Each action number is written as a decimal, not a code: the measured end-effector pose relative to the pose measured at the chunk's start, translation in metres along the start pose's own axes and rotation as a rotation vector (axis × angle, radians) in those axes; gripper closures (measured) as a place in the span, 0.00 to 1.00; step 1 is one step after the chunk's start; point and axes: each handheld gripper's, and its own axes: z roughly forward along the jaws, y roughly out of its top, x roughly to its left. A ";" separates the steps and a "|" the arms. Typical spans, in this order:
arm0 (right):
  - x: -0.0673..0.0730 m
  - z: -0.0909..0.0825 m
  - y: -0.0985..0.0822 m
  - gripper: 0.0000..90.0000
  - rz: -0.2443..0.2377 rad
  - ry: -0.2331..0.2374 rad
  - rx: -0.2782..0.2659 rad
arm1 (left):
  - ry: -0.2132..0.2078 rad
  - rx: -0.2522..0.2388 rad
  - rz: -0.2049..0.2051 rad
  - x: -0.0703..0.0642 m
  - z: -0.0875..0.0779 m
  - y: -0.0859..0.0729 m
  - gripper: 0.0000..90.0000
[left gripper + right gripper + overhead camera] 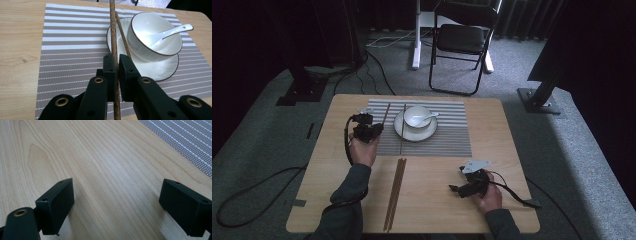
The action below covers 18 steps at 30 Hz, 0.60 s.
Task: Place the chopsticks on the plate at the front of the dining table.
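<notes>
My left gripper (376,128) (117,60) hovers over the left part of the striped placemat (447,135) (72,40), shut on a dark wooden chopstick (385,113) (113,30) that points away toward the table's far edge. A second single chopstick (402,131) (123,35) lies on the mat against the left rim of the white plate (430,133) (160,72). On the plate stands a white bowl (416,117) (147,32) with a white spoon (428,116) (175,30) in it. My right gripper (456,179) (122,200) rests open on bare wood at the near right.
A pair of chopsticks (395,192) lies lengthwise on the wooden table (502,150) near its front middle. A corner of the placemat (190,142) is in the right gripper view's upper right. Beyond the table stand a folding chair (461,40) and dark stands on grey carpet.
</notes>
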 end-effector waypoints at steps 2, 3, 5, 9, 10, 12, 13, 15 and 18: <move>0.000 0.000 0.000 0.13 0.000 0.000 0.000 | 0.002 0.001 -0.003 0.000 0.001 0.001 0.94; 0.000 0.000 0.000 0.13 0.000 0.000 0.000 | 0.003 0.000 -0.004 0.001 0.002 0.002 0.94; 0.000 0.000 0.000 0.13 0.000 0.000 0.001 | 0.007 0.003 -0.005 0.001 0.003 0.003 0.94; 0.000 0.000 0.000 0.13 0.000 0.000 0.000 | 0.010 0.006 -0.002 0.001 0.004 0.005 0.94; 0.000 0.000 0.000 0.13 -0.001 0.000 0.001 | 0.010 0.005 -0.003 0.000 0.005 0.005 0.94; 0.000 0.000 0.000 0.13 -0.001 0.000 0.000 | 0.010 0.004 -0.002 0.000 0.005 0.007 0.94; 0.000 0.000 0.000 0.13 0.000 0.000 0.000 | 0.010 0.004 -0.003 0.000 0.005 0.007 0.94; 0.000 0.000 0.000 0.13 0.000 0.000 0.001 | 0.010 0.003 -0.009 0.001 0.006 0.008 0.94; 0.000 0.000 0.000 0.13 0.000 0.000 0.000 | 0.011 0.006 -0.011 0.002 0.008 0.010 0.94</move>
